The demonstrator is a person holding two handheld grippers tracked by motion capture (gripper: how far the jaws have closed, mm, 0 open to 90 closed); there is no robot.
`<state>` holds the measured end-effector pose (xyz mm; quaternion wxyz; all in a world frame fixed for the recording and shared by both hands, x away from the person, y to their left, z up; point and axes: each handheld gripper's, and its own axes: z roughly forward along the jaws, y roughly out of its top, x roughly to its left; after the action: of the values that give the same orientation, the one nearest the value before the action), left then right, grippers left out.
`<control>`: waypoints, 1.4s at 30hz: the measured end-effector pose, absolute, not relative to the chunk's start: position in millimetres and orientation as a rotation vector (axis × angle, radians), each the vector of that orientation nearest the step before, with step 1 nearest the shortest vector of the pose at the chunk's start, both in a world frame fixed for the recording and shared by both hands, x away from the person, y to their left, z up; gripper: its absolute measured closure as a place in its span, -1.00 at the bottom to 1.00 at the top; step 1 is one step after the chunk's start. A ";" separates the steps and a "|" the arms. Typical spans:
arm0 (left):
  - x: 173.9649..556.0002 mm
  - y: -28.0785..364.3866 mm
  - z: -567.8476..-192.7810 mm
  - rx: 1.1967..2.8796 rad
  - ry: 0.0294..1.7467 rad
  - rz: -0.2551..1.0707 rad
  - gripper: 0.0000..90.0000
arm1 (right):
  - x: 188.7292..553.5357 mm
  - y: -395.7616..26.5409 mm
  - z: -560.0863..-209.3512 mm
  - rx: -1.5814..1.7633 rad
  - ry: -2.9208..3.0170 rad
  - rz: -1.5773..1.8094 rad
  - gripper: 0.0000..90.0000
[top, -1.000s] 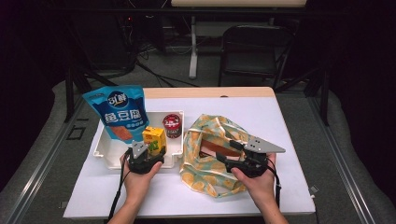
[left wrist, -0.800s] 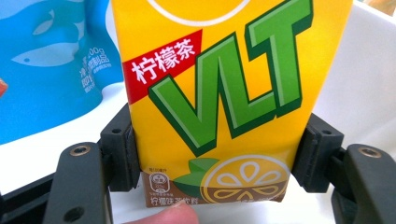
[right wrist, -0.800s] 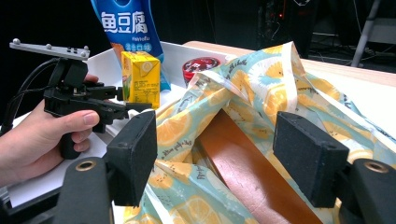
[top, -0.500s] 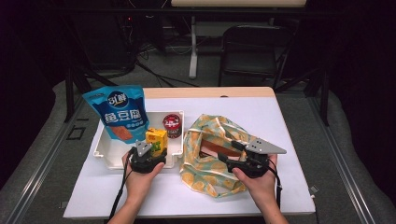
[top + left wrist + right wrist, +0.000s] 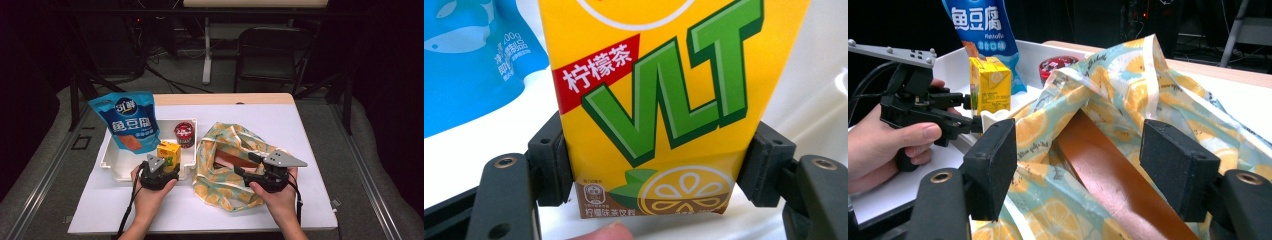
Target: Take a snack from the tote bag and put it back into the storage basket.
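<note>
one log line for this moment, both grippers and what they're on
left gripper: shut on lemon tea carton in white tray | right gripper: open, at mouth of lemon-print bag

Yellow lemon-tea carton (image 5: 169,152) with green lettering, standing upright at the near right corner of the white tray (image 5: 116,167), just in front of the blue snack pouch (image 5: 129,122).
</note>
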<state>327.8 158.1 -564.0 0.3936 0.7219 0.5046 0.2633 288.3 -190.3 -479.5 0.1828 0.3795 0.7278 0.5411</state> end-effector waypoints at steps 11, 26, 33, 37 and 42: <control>324.7 164.8 -563.2 1.860 1.261 0.615 -0.40 | 286.5 -192.1 -483.2 1.086 2.054 1.519 -0.31; 320.8 172.3 -557.0 1.899 1.247 0.562 -0.34 | 287.5 -191.7 -484.4 1.084 2.054 1.512 -0.31; 322.2 168.4 -560.5 1.903 1.282 0.582 -0.33 | 288.5 -190.0 -486.2 1.087 2.054 1.509 -0.31; 327.6 166.1 -564.2 1.920 1.324 0.559 -0.33 | 288.3 -188.8 -486.7 1.081 2.062 1.494 -0.31; 334.1 161.9 -564.3 1.919 1.331 0.570 -0.33 | 289.7 -189.4 -487.4 1.086 2.063 1.491 -0.30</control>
<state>334.1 161.9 -564.3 0.3604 0.7446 0.5165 0.2213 289.7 -189.4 -487.4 0.1861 0.3854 0.7325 0.5294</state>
